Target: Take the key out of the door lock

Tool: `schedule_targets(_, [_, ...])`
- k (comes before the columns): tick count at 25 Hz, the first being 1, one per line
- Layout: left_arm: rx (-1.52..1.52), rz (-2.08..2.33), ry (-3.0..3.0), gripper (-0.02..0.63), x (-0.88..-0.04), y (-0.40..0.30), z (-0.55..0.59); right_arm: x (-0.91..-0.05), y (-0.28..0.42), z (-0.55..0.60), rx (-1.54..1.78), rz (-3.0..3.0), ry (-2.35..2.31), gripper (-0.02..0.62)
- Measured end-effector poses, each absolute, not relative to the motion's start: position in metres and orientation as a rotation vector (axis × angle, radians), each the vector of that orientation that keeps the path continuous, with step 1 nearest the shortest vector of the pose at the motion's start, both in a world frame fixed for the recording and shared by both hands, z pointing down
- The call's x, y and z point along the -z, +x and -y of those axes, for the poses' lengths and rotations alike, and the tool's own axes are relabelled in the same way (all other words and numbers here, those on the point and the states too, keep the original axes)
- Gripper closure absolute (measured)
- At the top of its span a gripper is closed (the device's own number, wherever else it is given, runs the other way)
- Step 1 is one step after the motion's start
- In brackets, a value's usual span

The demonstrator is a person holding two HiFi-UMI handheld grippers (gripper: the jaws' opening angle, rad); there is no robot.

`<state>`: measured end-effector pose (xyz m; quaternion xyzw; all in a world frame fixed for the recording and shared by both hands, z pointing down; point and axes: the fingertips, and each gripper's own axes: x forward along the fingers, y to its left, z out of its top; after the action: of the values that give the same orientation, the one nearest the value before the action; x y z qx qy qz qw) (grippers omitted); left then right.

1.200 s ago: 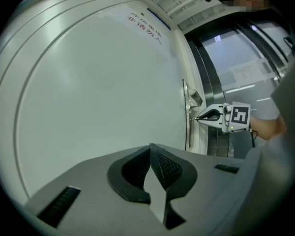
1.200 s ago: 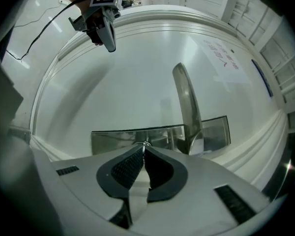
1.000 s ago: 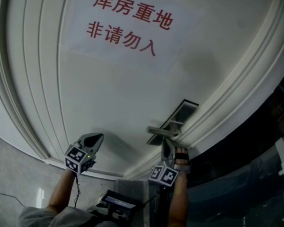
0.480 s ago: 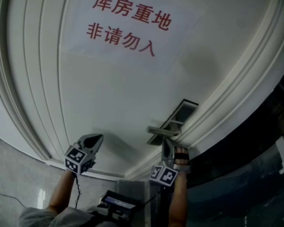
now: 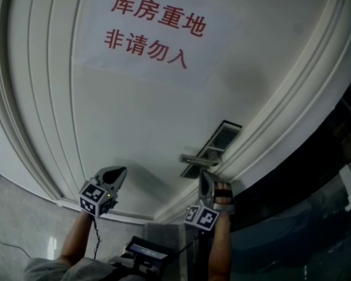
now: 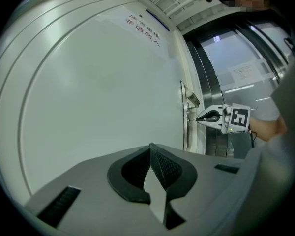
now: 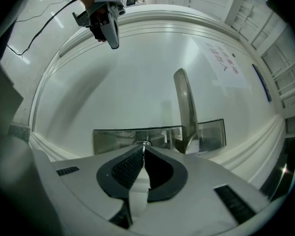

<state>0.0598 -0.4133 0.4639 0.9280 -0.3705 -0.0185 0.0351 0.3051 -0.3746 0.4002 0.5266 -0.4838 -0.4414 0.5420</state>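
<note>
The white door [image 5: 134,116] carries a steel lock plate [image 7: 113,139] with a lever handle [image 7: 184,107]. My right gripper [image 7: 143,148] is at the plate, just left of the handle. Its jaws are shut on the small metal key [image 7: 144,144], which sticks out of the lock. From the left gripper view the key [image 6: 191,119] shows as a thin pin between the right gripper [image 6: 199,119] and the door edge. My left gripper [image 6: 151,146] is shut and holds nothing. It hangs off the door, well left of the lock [image 5: 213,145]. The key is hidden in the head view.
A paper sign with red characters [image 5: 155,31] is stuck high on the door. Raised mouldings [image 5: 35,127] frame the panel. Right of the door stands a dark glass wall [image 5: 316,215]. A cable [image 7: 39,28] trails over the pale floor behind the left gripper [image 7: 113,41].
The head view has shifted slightly. Both grippers keep their places and the right one stays shut at the lock.
</note>
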Motion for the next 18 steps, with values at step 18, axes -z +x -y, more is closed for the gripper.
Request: schedule_targets(18, [0.049,1.159,2.846,0.598,-0.465,0.0541,0.4047,-0.3993,0.3034,0.3707,1.063,1.157,1.261,0.575])
